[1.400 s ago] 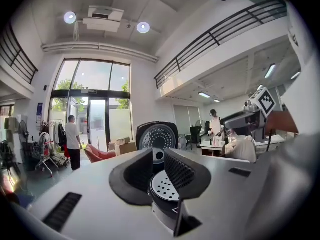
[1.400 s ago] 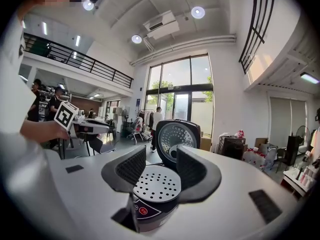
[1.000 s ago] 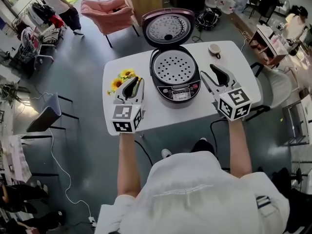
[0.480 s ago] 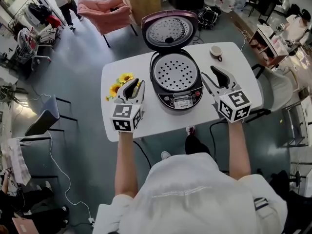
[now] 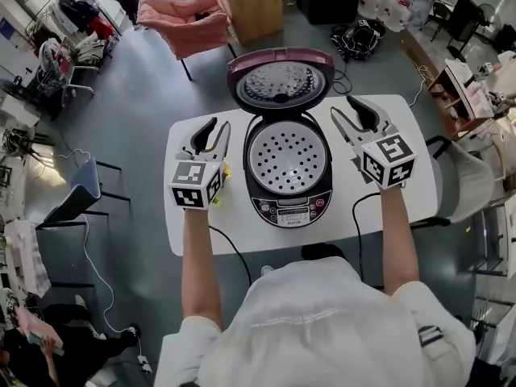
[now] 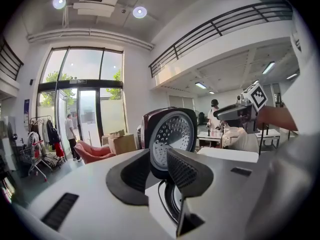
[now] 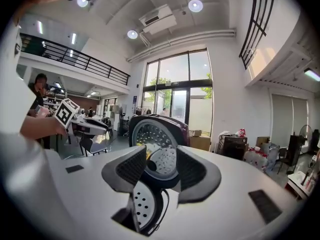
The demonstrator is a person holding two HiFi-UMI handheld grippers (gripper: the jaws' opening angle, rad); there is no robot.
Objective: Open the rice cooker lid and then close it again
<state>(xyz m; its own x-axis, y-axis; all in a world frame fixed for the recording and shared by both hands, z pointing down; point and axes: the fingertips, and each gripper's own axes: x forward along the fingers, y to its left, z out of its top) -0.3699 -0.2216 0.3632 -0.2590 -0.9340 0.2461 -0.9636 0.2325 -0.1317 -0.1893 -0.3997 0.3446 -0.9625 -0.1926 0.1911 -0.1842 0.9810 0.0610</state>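
Two tools flank the open rice cooker [image 5: 290, 210] on the white surface [image 5: 197, 230]. At the cooker's nine o'clock, the left tool [image 5: 214, 131] hovers just beside the pot. Its jaws are opening with nothing between them, and only the raised lid [image 5: 280, 83] shows beyond the gap. The cooker sits mid-surface with its perforated inner tray [image 5: 288, 158] exposed, and the lid stands up at the pot's twelve o'clock. At the cooker's two o'clock, the right tool [image 5: 351, 111] hangs with its jaws spread, pinching nothing, aimed toward the lid but apart from it.
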